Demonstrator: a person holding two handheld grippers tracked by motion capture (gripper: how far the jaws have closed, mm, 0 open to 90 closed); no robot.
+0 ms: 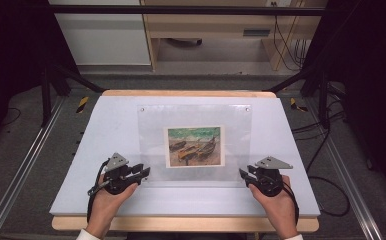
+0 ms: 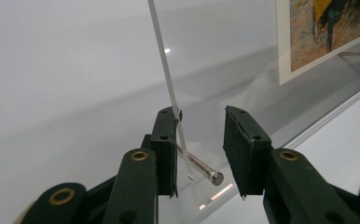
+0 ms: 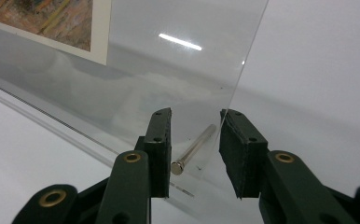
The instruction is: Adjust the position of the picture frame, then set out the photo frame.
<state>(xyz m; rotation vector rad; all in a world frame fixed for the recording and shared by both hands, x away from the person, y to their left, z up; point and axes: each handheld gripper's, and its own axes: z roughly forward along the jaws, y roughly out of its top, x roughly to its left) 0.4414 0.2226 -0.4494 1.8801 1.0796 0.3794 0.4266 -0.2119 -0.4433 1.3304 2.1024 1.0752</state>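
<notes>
In the left gripper view, the jaws of the left gripper [image 2: 200,140] stand spread around the near corner of a clear acrylic panel [image 2: 225,70]; one jaw lies against the panel edge, the other stands clear of it. A metal pin [image 2: 201,169] lies between the jaws at the panel corner. In the right gripper view, the jaws of the right gripper [image 3: 196,140] are likewise spread, with a second metal pin [image 3: 193,149] between them and the panel edge just beside one jaw. Whether either pair presses the panel cannot be told. The panel carries a printed picture [image 1: 195,146] at its middle. It rests on the white counter [image 1: 106,130], a gripper at each near corner.
</notes>
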